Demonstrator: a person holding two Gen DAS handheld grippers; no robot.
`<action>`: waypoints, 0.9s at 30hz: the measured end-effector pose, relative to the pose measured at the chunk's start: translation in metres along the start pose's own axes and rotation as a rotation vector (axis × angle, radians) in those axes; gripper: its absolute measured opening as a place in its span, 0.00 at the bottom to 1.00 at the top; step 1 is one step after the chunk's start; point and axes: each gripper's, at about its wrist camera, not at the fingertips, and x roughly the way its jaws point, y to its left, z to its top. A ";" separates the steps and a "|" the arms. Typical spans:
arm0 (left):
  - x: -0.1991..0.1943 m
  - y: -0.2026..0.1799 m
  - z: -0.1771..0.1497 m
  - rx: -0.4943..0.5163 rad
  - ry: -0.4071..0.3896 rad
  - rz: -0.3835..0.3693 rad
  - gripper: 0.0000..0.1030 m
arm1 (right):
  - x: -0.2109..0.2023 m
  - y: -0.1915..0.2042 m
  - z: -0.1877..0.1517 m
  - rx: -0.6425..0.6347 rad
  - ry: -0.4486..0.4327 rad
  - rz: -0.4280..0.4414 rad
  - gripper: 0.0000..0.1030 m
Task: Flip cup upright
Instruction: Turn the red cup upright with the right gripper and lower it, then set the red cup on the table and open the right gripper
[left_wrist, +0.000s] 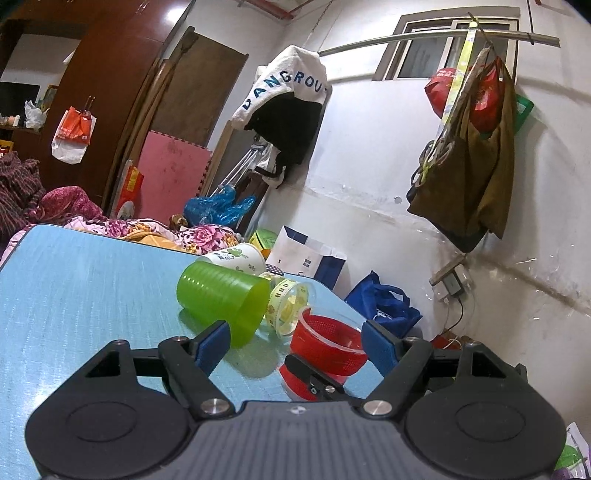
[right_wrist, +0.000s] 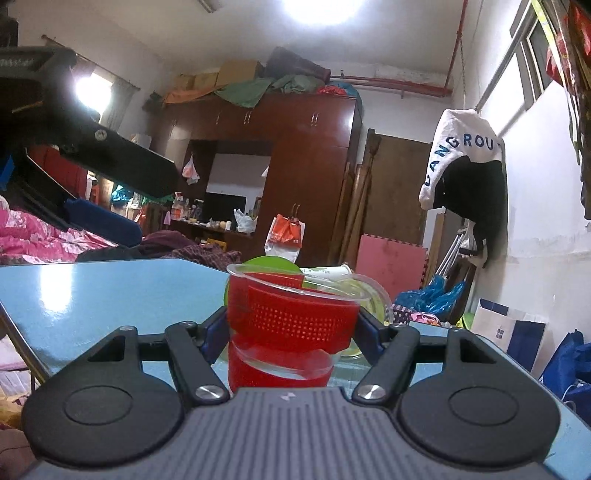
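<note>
A red cup with a clear rim (right_wrist: 291, 321) stands mouth-up on the blue table (right_wrist: 92, 295), and my right gripper (right_wrist: 291, 325) is shut on its sides. In the left wrist view the same red cup (left_wrist: 325, 343) sits between the fingers of my open left gripper (left_wrist: 295, 343), which touch nothing. A black finger of the right gripper shows against the cup's near side. A green cup (left_wrist: 225, 299) lies on its side just beyond, with a clear patterned cup (left_wrist: 291, 306) and a white paper cup (left_wrist: 236, 258) lying beside it.
The table's far edge (left_wrist: 110, 232) borders a bed with floral bedding (left_wrist: 207, 232). Bags (left_wrist: 384, 302) sit on the floor by the white wall at right. The left gripper's body (right_wrist: 92, 166) hangs at upper left in the right wrist view.
</note>
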 end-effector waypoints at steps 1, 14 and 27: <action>0.001 0.000 0.000 0.001 0.002 -0.001 0.79 | -0.001 0.000 -0.001 0.004 0.000 0.002 0.69; 0.003 0.000 0.002 0.015 -0.056 0.090 0.88 | -0.015 -0.026 0.006 0.115 -0.033 0.081 0.99; -0.006 -0.039 0.010 0.128 -0.054 0.390 0.97 | -0.059 -0.102 0.061 0.354 0.199 -0.006 0.99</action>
